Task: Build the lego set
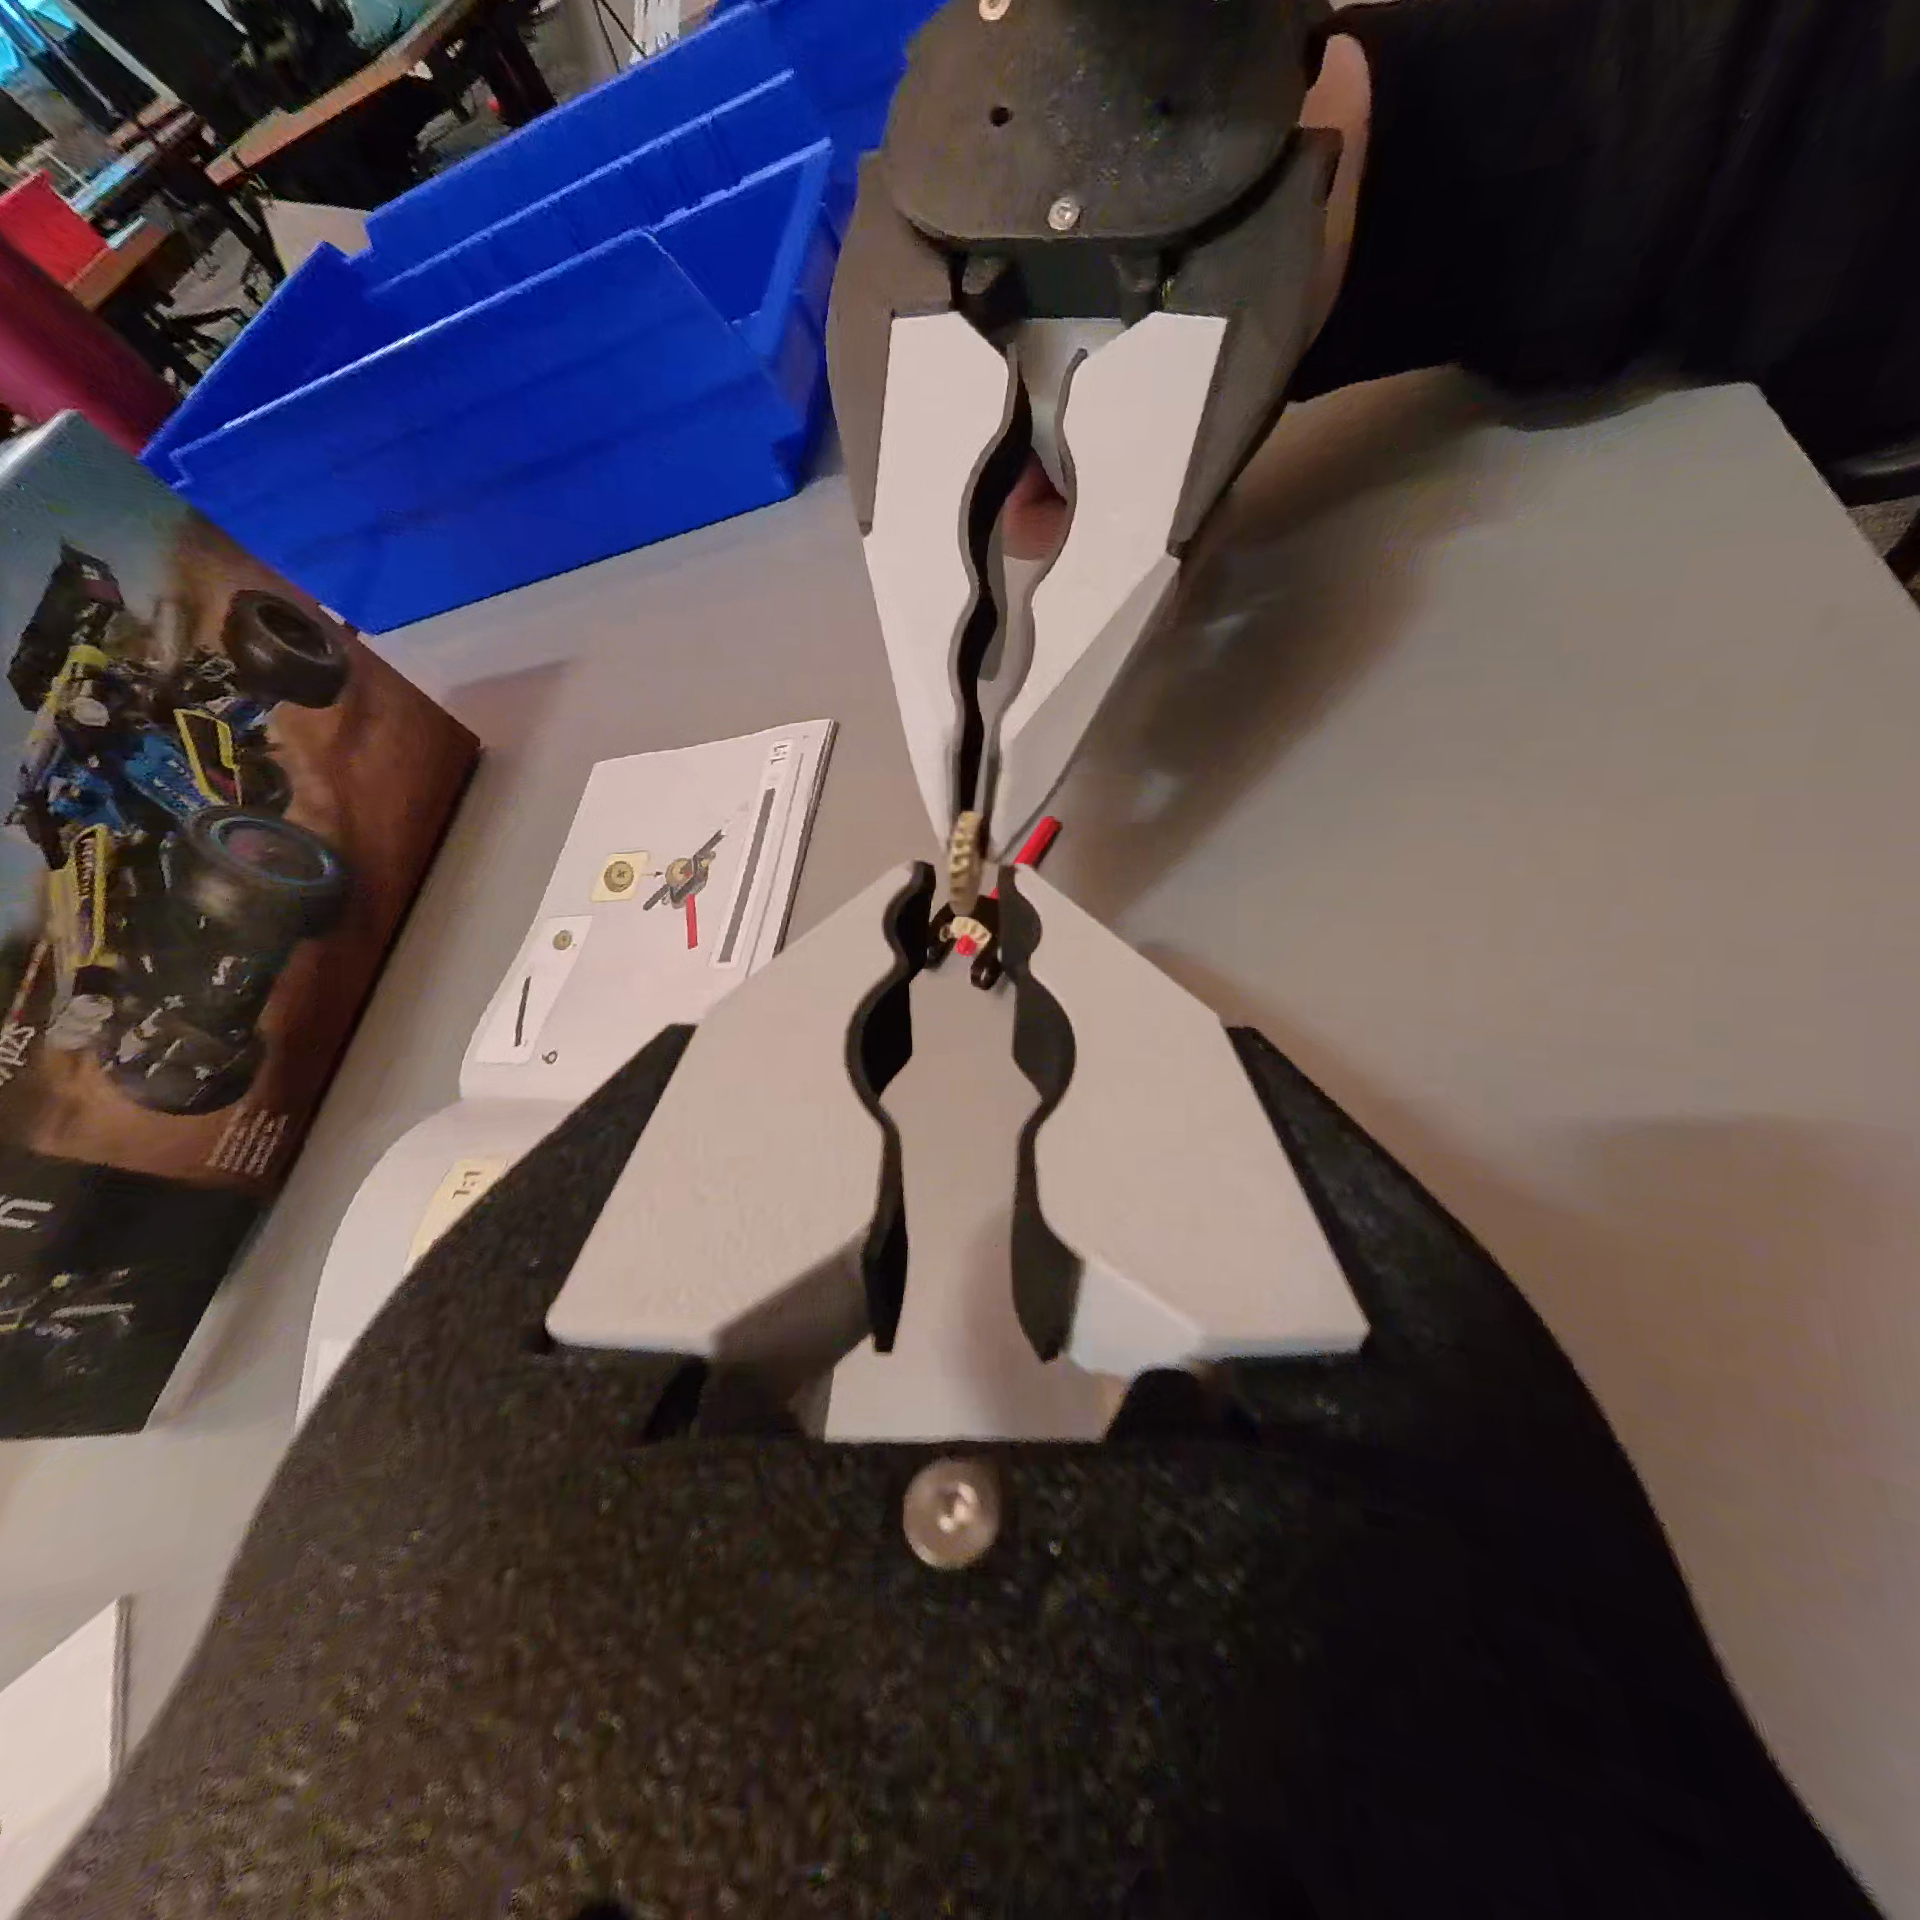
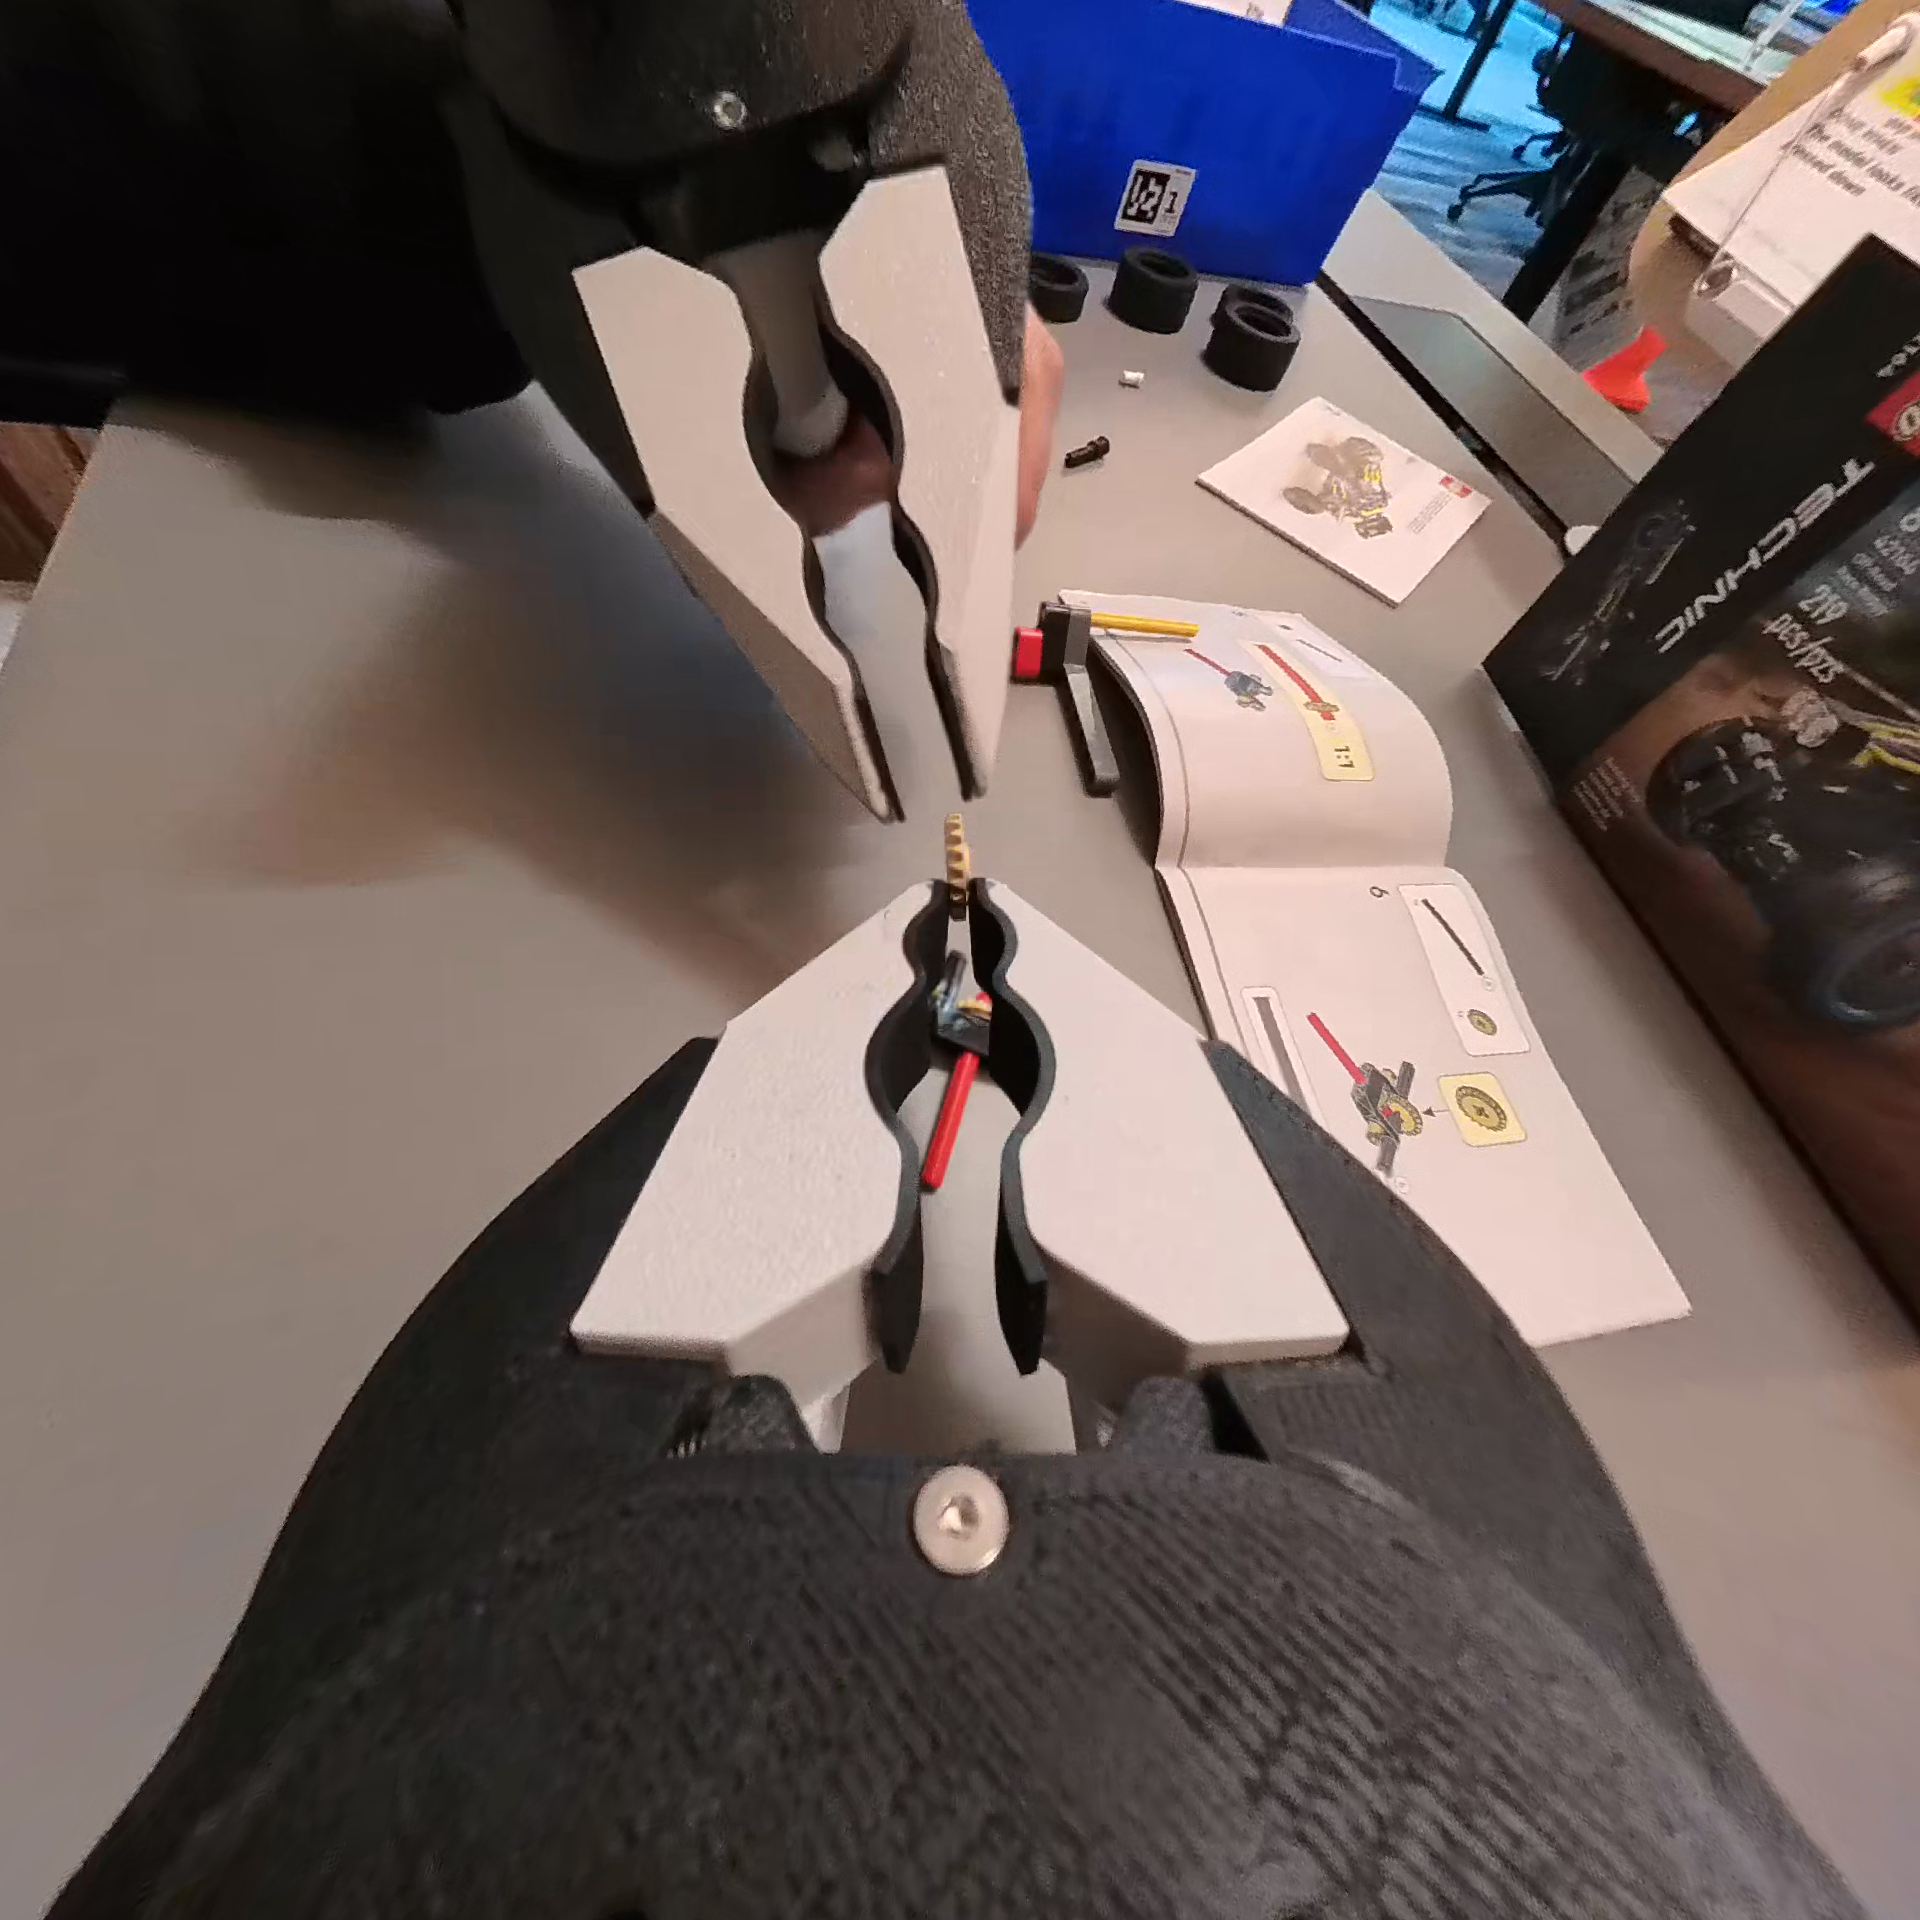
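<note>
My right gripper is shut on a small tan gear, held upright at its tips. A small black and yellow assembly with a red axle sits just below the gear; I cannot tell whether they are joined. My left gripper faces the right one tip to tip, open and empty, a short way from the gear. In the left wrist view, the left gripper has the gear and the assembly showing in its gap, below the right gripper.
An open instruction booklet lies on the grey table, with the set's box beside it. A grey beam piece with red and yellow parts, a black pin, black tyres, a small leaflet and blue bins lie beyond. Less than 4 cm separates the two grippers' tips. The black pin is about 30 cm from both grippers' fingertips.
</note>
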`<state>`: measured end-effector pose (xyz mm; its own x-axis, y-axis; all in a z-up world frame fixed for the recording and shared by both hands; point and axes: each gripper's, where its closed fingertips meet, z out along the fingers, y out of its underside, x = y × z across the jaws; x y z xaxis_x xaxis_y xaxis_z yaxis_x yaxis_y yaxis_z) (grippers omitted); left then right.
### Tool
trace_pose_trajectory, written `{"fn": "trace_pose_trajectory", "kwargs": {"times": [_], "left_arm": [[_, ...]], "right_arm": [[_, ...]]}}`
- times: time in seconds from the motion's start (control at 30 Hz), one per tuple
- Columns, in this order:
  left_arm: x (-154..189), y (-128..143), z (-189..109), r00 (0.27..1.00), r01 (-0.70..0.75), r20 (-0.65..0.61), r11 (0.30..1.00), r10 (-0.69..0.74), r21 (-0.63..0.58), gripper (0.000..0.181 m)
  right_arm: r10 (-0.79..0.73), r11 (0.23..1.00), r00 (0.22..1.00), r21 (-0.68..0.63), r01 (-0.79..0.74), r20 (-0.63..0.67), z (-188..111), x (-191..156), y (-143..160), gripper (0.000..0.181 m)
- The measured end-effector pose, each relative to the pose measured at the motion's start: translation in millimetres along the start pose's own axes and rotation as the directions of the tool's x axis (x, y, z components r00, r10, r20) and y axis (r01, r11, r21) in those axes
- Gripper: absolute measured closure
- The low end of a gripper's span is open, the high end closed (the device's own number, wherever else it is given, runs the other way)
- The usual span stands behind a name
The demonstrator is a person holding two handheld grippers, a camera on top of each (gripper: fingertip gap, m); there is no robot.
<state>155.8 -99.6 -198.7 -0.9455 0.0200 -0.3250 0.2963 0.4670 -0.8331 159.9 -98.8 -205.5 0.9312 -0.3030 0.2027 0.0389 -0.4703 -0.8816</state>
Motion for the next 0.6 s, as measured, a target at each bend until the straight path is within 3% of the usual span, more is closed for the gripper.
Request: {"fn": "trace_pose_trajectory", "kwargs": {"times": [0.13,0.3,0.5,0.6], "left_arm": [[-1.4,-1.0,3.6,1.000,-0.012,0.003,1.000,0.012,0.016,0.181],[-3.4,1.5,7.6,1.000,0.004,-0.017,1.000,-0.003,0.019,0.181],[1.5,0.5,4.5,0.993,0.051,-0.105,0.998,-0.049,0.022,0.160],[-2.0,1.0,5.7,0.994,0.059,-0.095,0.998,-0.057,0.022,0.181]], "right_arm": [[-0.006,1.000,1.000,-0.018,0.007,0.019,3.4,-3.8,6.2,0.180],[0.005,1.000,1.000,-0.025,-0.005,-0.016,3.5,1.7,7.2,0.180],[0.030,1.000,0.999,-0.002,-0.030,-0.019,3.5,4.4,5.7,0.180],[0.033,0.999,0.999,-0.002,-0.033,0.002,4.2,1.8,6.4,0.180]]}}
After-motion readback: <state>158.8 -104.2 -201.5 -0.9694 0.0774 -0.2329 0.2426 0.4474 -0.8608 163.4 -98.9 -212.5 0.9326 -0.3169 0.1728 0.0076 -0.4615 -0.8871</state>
